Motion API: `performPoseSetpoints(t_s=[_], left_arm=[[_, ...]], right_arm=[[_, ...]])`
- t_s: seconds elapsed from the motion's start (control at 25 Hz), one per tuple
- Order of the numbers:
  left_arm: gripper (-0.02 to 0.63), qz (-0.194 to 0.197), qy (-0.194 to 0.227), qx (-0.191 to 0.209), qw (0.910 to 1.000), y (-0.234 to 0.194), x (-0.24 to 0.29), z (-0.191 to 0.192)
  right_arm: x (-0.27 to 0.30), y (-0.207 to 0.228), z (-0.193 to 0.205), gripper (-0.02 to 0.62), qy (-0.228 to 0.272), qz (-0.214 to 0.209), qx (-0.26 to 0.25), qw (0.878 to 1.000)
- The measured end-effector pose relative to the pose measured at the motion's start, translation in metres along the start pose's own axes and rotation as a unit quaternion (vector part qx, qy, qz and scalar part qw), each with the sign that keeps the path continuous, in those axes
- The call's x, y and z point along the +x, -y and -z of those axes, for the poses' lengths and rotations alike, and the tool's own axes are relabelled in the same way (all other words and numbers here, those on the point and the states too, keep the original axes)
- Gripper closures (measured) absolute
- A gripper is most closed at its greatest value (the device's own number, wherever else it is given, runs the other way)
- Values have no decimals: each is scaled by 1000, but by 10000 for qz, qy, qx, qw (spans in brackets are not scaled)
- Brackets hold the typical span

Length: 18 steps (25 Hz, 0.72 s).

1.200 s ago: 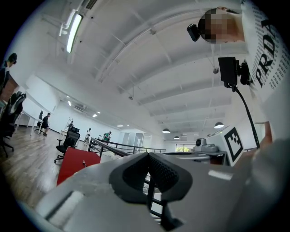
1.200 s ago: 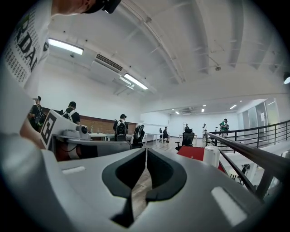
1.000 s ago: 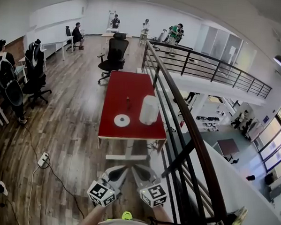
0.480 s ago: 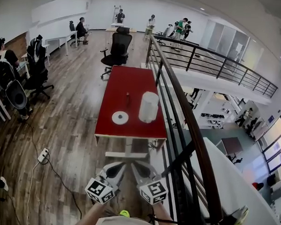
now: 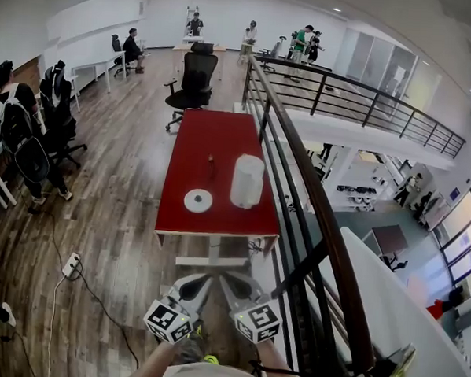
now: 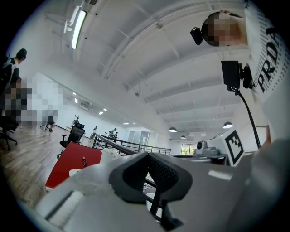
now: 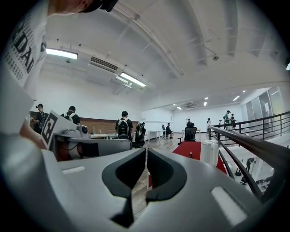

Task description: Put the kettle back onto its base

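A white kettle [image 5: 248,181] stands upright on the right part of a red table [image 5: 214,139], apart from its round white base [image 5: 198,200], which lies to its left near the front edge. My left gripper [image 5: 201,280] and right gripper [image 5: 229,281] hang side by side over the wooden floor, well short of the table, both shut and empty. In the right gripper view the right gripper [image 7: 146,150] points level at the kettle [image 7: 209,152] far ahead. In the left gripper view the left gripper [image 6: 148,156] has the table [image 6: 74,158] and base [image 6: 73,171] off to its left.
A black stair railing [image 5: 299,171] runs close along the table's right side, with a drop to a lower floor beyond. A small dark object [image 5: 211,160] stands mid-table. A black office chair [image 5: 195,83] sits behind the table. A power strip [image 5: 71,266] and cable lie on the floor at left.
The person has stepped a little closer to the table, carrying both grippers forward together. Both stay shut and empty. The kettle and base have not moved.
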State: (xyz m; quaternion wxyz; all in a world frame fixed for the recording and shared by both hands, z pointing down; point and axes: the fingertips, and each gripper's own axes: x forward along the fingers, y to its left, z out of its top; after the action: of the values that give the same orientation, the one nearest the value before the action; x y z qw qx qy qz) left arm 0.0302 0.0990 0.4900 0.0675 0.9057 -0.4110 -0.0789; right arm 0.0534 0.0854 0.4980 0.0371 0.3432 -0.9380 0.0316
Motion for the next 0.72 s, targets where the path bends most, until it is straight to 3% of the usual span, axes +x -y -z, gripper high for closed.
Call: performPoseSetpoints(t_s=[0.72], left_arm=[[615, 416, 119, 61, 9990, -95, 69, -30]], right_arm=[[96, 69, -27, 589, 19, 336, -150, 9993]])
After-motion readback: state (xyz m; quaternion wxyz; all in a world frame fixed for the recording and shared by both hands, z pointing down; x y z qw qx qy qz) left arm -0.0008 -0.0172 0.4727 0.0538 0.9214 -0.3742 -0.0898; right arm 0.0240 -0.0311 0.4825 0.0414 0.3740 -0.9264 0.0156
